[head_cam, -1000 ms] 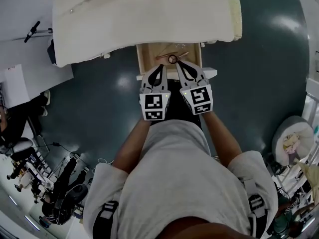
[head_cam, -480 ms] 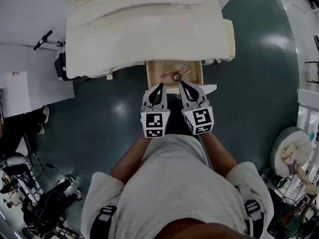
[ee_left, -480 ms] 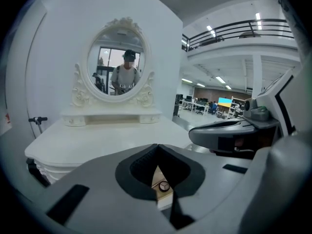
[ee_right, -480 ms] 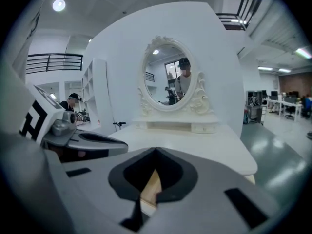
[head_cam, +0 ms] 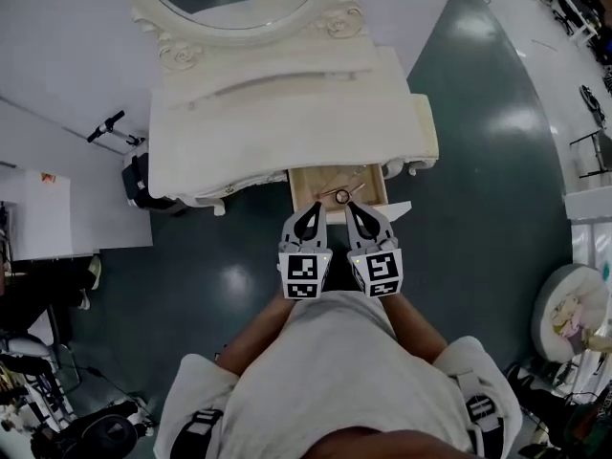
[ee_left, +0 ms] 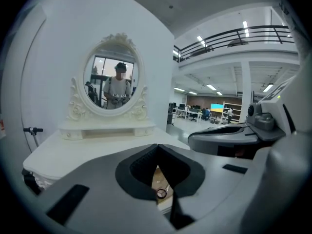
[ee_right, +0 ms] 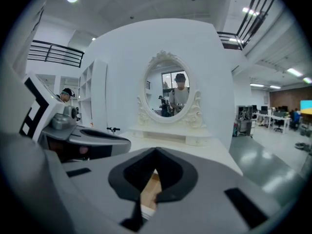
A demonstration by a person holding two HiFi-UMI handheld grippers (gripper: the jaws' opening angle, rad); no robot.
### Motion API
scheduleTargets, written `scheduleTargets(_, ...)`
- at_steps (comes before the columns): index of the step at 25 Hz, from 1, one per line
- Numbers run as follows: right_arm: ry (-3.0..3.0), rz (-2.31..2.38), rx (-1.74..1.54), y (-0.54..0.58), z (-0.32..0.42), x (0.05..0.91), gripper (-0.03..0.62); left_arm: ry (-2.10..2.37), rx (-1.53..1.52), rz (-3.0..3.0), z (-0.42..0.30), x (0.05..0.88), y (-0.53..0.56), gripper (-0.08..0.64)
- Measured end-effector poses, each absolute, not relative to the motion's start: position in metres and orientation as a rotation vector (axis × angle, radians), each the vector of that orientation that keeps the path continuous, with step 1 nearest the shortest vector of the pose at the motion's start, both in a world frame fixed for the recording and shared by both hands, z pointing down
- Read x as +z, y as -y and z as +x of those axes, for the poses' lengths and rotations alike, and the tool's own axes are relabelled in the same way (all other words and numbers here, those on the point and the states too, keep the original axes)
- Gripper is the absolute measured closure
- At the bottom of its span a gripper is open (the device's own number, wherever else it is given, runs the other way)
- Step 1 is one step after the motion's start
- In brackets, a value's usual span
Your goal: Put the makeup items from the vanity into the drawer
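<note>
In front of me, the pale wooden drawer point(head_cam: 311, 184) stands pulled out of the cream carved vanity point(head_cam: 277, 132). Inside it lie a small dark ring-shaped item point(head_cam: 342, 197) and a thin stick point(head_cam: 356, 190) touching it.

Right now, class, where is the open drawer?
In the head view, the drawer juts from the vanity's front edge, right of centre, directly ahead of the tips of the left tongs and right tongs.

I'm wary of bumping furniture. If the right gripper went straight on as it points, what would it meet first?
Probably the front of the vanity: the right gripper, jaws shut, aims across the open drawer toward it. Depth is unclear; it might dip into the drawer.
</note>
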State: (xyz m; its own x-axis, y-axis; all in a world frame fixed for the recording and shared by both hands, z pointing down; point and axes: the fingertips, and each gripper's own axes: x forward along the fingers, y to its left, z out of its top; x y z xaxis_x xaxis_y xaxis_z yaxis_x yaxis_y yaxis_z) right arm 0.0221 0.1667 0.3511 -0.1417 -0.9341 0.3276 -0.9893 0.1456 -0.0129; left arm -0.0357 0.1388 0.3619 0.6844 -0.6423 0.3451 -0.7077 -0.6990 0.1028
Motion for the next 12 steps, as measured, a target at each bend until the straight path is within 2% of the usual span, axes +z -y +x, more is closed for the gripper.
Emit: scheduleTargets(12,2.134,1.851,0.242,-0.190,0.015,0.338,0.578,1.085,0.363,2.683,-0.045,0.353,-0.156,0.552)
